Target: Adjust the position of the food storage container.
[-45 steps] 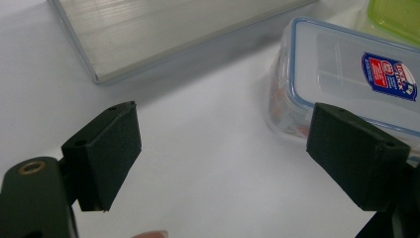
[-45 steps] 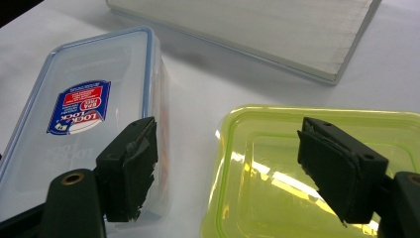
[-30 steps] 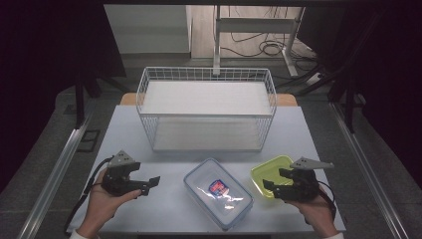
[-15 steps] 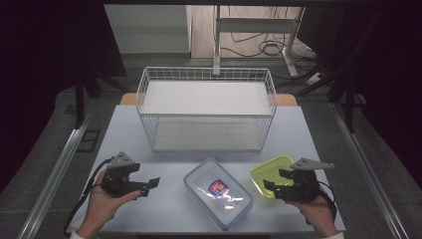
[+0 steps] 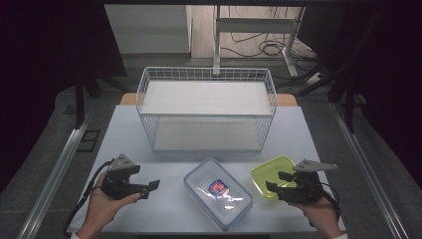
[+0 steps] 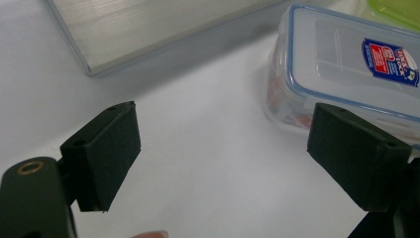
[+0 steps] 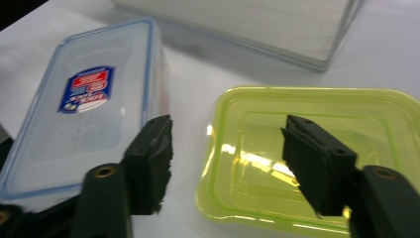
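Note:
A clear plastic box (image 5: 218,191) with a blue-rimmed lid and a red and blue label lies at the table's front middle. Right of it sits a shallow lime-green container (image 5: 273,174). My right gripper (image 5: 275,181) hovers at that container's near left corner (image 7: 297,148). Its jaws have just been closing and stand apart over the green rim without pressing it (image 7: 233,158). My left gripper (image 5: 149,188) rests in a hand at the front left, pointing toward the clear box (image 6: 346,64). It is open wide over bare table (image 6: 228,153).
A white wire basket (image 5: 206,107) with a pale floor board stands across the back half of the table; its near edge shows in both gripper views (image 6: 148,29) (image 7: 257,25). Metal rails run along both table sides. Bare tabletop lies between basket and boxes.
The right gripper's jaws stand a little closer together than before. Both hands and all the containers are where they were.

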A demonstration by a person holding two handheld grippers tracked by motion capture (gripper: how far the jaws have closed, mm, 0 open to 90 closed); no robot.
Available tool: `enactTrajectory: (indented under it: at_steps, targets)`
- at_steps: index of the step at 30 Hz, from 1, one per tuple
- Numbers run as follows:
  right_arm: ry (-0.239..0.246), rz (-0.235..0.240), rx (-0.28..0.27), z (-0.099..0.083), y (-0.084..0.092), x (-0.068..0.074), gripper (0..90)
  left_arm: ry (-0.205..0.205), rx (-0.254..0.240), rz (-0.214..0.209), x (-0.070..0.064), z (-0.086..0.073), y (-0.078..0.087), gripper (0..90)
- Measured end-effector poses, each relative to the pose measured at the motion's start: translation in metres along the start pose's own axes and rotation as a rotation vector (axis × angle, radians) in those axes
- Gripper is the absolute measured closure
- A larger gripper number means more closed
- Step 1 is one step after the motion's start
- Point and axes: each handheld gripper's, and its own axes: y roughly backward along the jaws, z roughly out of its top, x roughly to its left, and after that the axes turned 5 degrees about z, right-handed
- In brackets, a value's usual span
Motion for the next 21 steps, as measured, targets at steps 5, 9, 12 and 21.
enactTrajectory:
  at_steps: [5, 9, 12, 21]
  targets:
    - [0.048, 0.069, 0.047, -0.003, 0.0, 0.013, 59.3, -0.004, 0.007, -0.004, -0.001, 0.0, -0.002, 12.9]
    - [0.079, 0.107, 0.095, -0.008, -0.001, 0.022, 70.0, -0.002, 0.008, -0.009, -0.001, 0.0, -0.003, 12.8]
    - [0.104, 0.136, 0.152, -0.016, -0.006, 0.031, 77.5, -0.004, 0.012, -0.011, -0.001, 0.0, -0.004, 12.8]
    - [0.184, 0.154, 0.317, -0.029, -0.03, 0.052, 89.1, -0.005, 0.016, -0.013, -0.002, 0.0, -0.005, 12.8]
